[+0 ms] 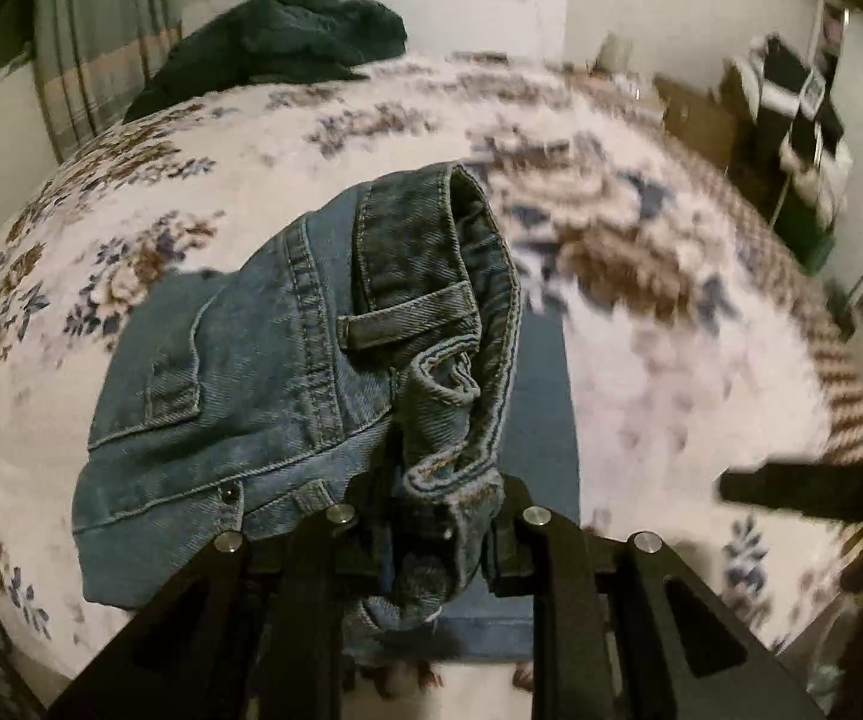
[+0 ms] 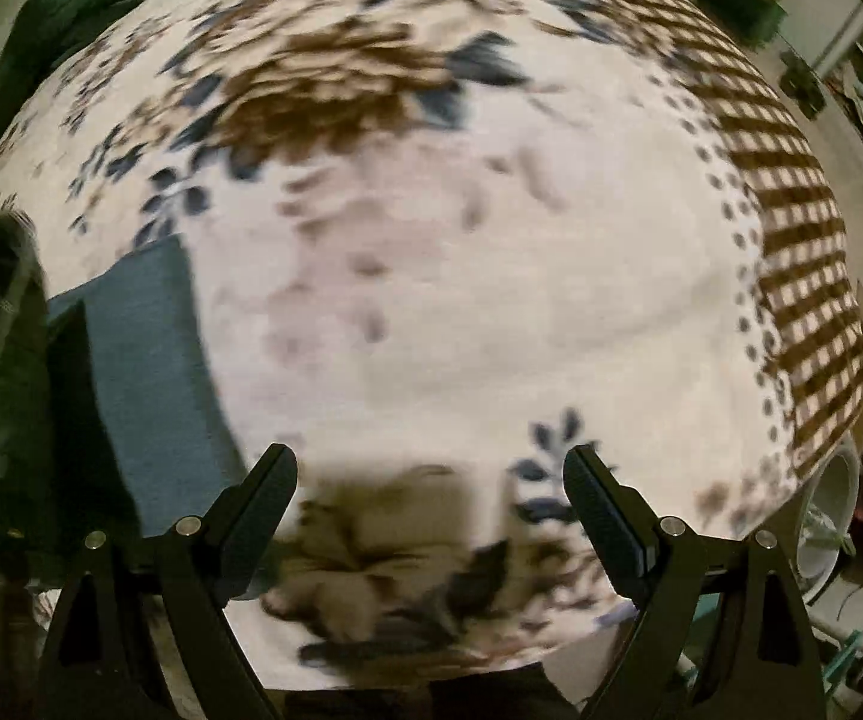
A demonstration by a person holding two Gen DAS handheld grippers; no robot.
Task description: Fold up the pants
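Note:
Blue jeans (image 1: 251, 372) lie on a floral bedspread (image 1: 671, 330). My left gripper (image 1: 440, 534) is shut on a bunched part of their waistband, by a belt loop, and that part is raised off the bed. The back pocket and seat hang to the left, and a flat strip of denim (image 1: 542, 384) lies beneath. In the right wrist view, my right gripper (image 2: 428, 462) stands open over the bare bedspread (image 2: 491, 270) with nothing between its fingers. The denim (image 2: 149, 360) lies to its left. A dark bar (image 1: 791, 492) at the right edge may be the right gripper.
A dark green cloth (image 1: 287, 42) is heaped at the far side of the bed by a white headboard (image 1: 491, 6). Shelves and boxes (image 1: 791, 108) stand beyond the bed's right edge. A checked border (image 2: 803, 276) marks that edge, and a white tub (image 2: 833, 516) sits on the floor below.

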